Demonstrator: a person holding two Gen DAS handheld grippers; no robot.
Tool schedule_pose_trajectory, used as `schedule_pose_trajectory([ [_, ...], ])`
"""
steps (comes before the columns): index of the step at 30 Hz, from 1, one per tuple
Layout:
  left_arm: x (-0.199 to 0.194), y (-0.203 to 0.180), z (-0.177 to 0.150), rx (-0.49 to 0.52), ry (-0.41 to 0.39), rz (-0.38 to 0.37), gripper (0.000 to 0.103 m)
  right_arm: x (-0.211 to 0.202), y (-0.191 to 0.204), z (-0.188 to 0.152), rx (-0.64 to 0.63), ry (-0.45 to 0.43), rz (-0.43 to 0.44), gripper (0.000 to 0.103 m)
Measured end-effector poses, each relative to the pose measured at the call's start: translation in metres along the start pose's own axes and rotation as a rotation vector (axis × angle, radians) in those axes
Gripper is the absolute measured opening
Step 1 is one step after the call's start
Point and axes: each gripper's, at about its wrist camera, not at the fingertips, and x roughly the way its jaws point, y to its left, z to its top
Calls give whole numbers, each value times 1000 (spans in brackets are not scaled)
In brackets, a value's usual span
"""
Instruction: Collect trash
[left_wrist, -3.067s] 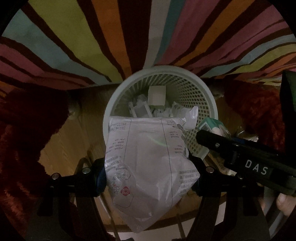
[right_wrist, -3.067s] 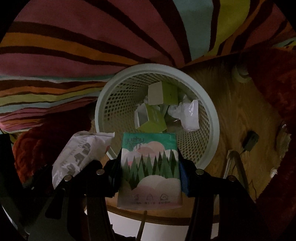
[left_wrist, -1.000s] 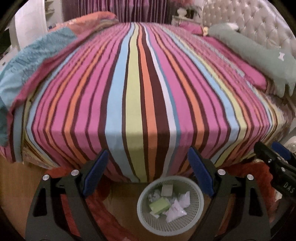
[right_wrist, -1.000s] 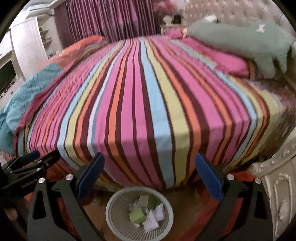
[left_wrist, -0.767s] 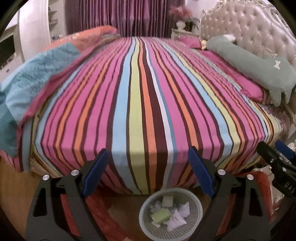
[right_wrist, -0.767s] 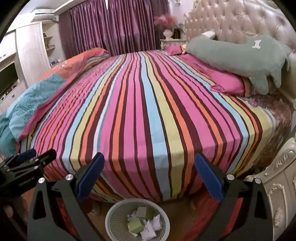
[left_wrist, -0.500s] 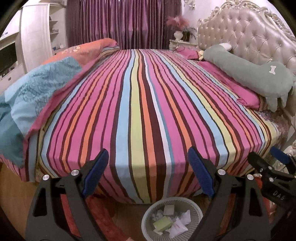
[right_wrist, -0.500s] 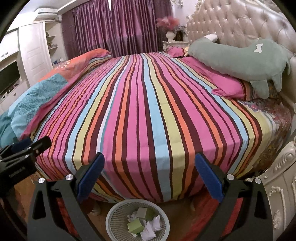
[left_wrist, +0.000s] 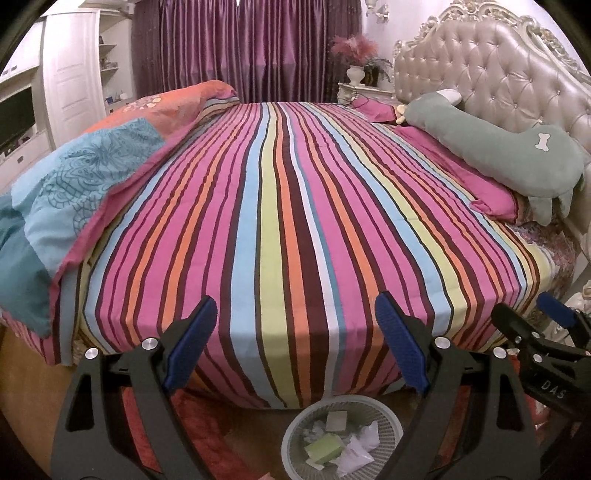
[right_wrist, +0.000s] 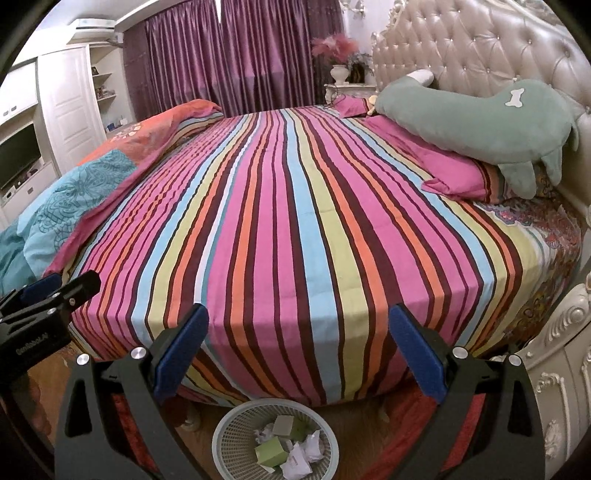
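Well, both grippers hang wide and empty here: the left gripper (left_wrist: 295, 354) shows its blue pads spread with nothing between them but striped cover, and the right gripper (right_wrist: 299, 354) is just the same, jaws apart, holding nothing. Down at six o'clock in both wrist views sits the white mesh basket (left_wrist: 391, 417), on the wooden floor at the foot of the bed, just beside a red rug (right_wrist: 424, 435). Inside it the trash (right_wrist: 291, 446) is piled up: a green box, a pale carton, crumpled white wrappers. Across the striped bedspread (left_wrist: 288, 206), from nine o'clock round to three, I can see no loose litter at all; the folded blue-and-orange quilt (left_wrist: 85, 173) at nine o'clock and the green plush pillow (right_wrist: 476, 122) at two o'clock belong there. So the collecting looks about finished, as I judge it. The risks now? The basket stands right under both tools, so a careless swing low could clip its rim and tip the wrappers back out. The two grippers are also near each other, the right one showing at four o'clock in the left view, so crossing paths could knock them together. And anything hidden under the quilt folds would simply be missed.
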Motion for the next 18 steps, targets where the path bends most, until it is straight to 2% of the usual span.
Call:
schedule_pose_trajectory([
  [18, -4, -1, 4, 13, -16, 8, 85, -4, -1, 3, -1, -27, -3, 94],
])
